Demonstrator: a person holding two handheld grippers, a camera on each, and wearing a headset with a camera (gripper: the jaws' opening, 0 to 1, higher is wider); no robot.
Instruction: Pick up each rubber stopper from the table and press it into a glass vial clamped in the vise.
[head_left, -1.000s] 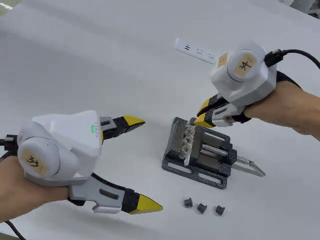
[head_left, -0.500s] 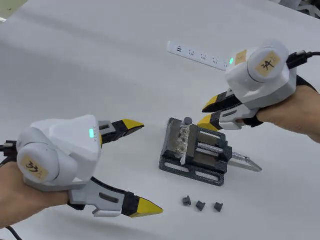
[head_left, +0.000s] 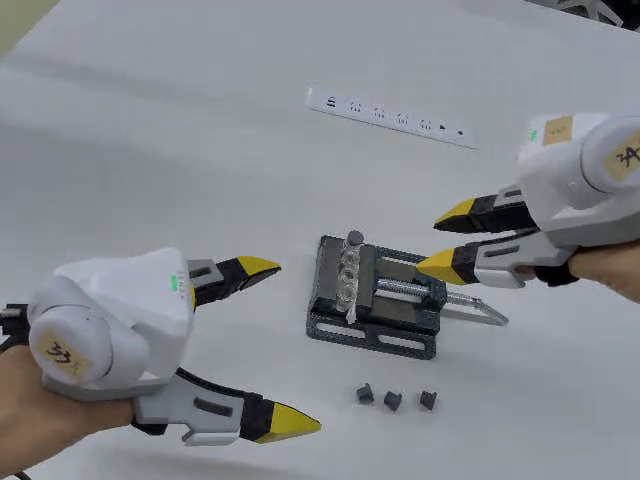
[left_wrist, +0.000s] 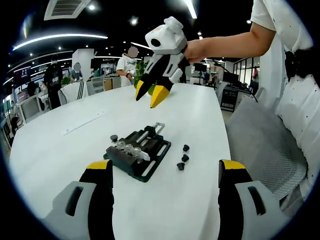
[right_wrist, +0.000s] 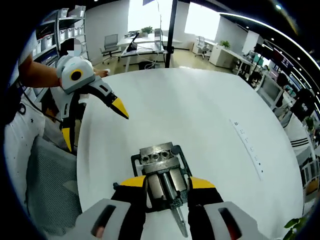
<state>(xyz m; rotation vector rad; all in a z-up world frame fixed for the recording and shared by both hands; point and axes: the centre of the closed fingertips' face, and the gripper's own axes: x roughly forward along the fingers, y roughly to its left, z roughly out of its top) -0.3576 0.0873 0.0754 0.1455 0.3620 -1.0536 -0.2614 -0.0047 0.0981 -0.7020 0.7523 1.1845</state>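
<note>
White table (head_left: 200, 130) holds the vise (head_left: 385, 336). Three loose rubber stoppers (head_left: 392, 399) lie just ahead of the wide-open left gripper (head_left: 281, 345). Right gripper (head_left: 437, 240), open and empty, hovers just beside the vise.

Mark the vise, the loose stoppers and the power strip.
vise (head_left: 372, 337), head view, on its near base flange.
loose stoppers (head_left: 393, 400), head view, on the middle one of the three.
power strip (head_left: 390, 117), head view, on its top face at mid-length.
</note>
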